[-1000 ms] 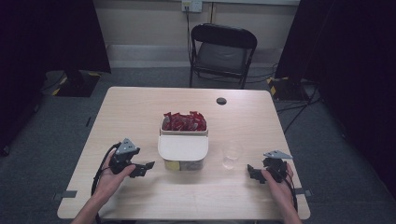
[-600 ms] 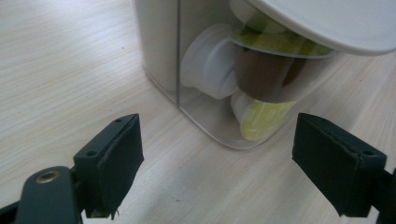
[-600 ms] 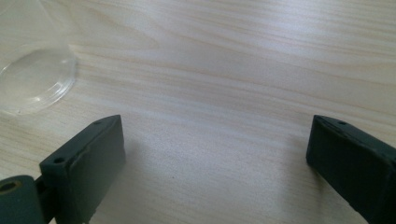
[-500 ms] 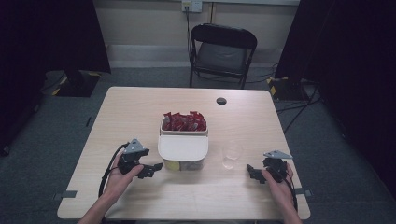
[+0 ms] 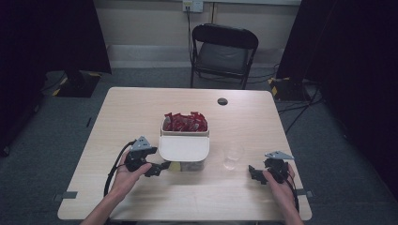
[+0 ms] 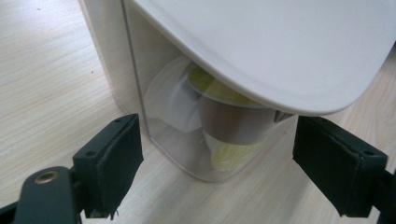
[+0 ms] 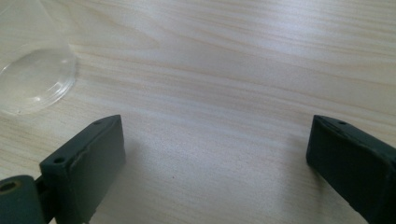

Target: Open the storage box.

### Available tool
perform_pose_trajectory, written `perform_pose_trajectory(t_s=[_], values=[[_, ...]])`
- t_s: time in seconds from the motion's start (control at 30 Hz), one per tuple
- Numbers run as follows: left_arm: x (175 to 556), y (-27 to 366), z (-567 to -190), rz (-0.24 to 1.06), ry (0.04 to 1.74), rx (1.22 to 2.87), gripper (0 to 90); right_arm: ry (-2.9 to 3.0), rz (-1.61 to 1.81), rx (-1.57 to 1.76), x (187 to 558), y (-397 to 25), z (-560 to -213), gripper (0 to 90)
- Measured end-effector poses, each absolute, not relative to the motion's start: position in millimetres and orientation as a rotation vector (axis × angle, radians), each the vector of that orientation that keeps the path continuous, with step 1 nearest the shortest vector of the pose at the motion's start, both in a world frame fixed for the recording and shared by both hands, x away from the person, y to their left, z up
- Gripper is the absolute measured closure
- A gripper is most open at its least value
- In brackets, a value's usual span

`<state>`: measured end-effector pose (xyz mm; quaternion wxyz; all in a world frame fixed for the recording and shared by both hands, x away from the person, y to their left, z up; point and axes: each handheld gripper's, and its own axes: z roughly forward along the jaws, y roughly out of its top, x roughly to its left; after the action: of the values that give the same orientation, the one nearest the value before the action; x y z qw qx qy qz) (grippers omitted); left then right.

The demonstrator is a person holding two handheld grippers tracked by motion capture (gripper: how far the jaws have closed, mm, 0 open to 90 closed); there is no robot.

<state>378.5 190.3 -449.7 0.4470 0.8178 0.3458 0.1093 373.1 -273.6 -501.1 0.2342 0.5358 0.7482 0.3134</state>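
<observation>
Your left gripper (image 5: pixel 162 167), jaws apart, meets the clear container (image 5: pixel 184 149) at its near-left corner; your right gripper (image 5: pixel 253 172), jaws apart, rests right of it.

Bright table (image 5: pixel 141 117), dark surroundings, soft close-up focus.

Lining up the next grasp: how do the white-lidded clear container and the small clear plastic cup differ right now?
The white-lidded clear container is the larger, boxy, and partly covered by its lid; the small clear plastic cup is round, open and looks empty. The container holds red packets and capsules. The left gripper is at the container. Both stand upright on the table.
</observation>
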Motion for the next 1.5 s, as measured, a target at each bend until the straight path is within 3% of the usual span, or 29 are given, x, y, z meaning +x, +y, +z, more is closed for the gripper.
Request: perform_pose_trajectory(t_s=[1.5], values=[[382, 195, -425, 0.244, 0.833, 1.900, 15.3, 2.053, 0.862, 1.472, 373, -274, -501, 4.1]])
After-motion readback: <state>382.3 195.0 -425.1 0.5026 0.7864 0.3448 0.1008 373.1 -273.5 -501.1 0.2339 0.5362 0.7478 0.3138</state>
